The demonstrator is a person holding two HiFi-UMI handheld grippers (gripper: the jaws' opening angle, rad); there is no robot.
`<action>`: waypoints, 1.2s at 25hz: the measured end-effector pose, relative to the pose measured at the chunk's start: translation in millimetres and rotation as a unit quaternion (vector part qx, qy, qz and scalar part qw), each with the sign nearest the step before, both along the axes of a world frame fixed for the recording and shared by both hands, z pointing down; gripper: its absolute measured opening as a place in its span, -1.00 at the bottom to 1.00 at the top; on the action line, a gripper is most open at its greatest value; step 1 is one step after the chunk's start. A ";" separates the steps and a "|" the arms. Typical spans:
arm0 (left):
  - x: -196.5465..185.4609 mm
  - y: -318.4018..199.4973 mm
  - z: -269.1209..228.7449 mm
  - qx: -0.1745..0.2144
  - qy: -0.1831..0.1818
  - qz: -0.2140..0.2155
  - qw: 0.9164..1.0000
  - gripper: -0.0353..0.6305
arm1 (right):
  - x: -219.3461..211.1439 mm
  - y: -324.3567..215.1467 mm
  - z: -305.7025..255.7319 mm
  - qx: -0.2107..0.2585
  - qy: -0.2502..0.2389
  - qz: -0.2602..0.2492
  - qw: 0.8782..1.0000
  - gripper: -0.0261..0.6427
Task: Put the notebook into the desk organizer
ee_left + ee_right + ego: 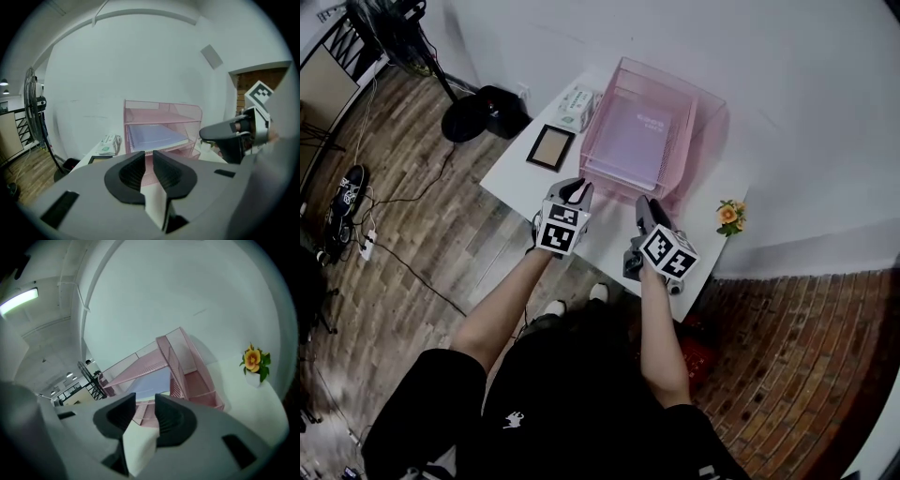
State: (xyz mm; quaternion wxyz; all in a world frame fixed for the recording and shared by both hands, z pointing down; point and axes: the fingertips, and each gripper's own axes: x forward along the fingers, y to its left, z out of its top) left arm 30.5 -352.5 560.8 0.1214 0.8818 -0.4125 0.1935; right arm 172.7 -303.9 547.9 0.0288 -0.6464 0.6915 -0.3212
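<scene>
1. Closest to you, the left gripper (575, 190) hangs over the worktop's (517, 178) near edge. Its fingers (129, 174) stand a little apart with only air between them, so you're carrying nothing on that side.
2. Just beside it is the right gripper (646, 203), and it's the same story. Its fingers (171, 420) show a narrow gap and nothing in it. Both grippers point at the organizer and neither touches anything, which reads like hands drawn clear of a finished placement.
3. A step further out, the frame (551, 147) lies flat on the worktop to the left of the organizer. It's well out of your lane and no obstacle.
4. Now the organizer (709, 127). It's a pink mesh stack with its open front facing you, which I'd say is why you're standing square in front of it. The notebook (639, 141) lies flat inside on a tray, under the top tier, with its near edge about level with the tray's front lip. By my reading the task is done, so nothing is left to push or straighten.
5. Past the frame, a tissue pack (577, 105) sits at the organizer's far left corner.
6. At the right edge of the worktop a small flower (730, 216) stands by the wall, apart from the organizer. Mind it if your right arm swings wide.
7. Farthest off, a fan (394, 28) stands on the floor to the left.
</scene>
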 end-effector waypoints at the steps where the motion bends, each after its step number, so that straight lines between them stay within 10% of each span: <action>1: -3.1 5.0 -5.2 0.005 0.003 0.004 1.000 -0.77 | -0.7 4.5 -4.4 0.005 0.006 -0.001 1.000 -0.58; 7: -18.9 36.6 -38.4 0.039 0.015 0.031 0.999 -0.88 | -3.3 34.7 -34.4 0.039 0.049 0.000 0.998 -0.91; 21: -50.2 116.3 -90.9 0.087 0.045 0.090 0.991 -0.89 | -27.5 138.9 -101.3 0.114 0.124 -0.040 0.985 -0.92; 30: -42.8 160.8 -130.5 0.111 0.069 0.049 0.990 -0.89 | -3.0 191.3 -127.9 0.143 0.126 -0.031 0.981 -0.92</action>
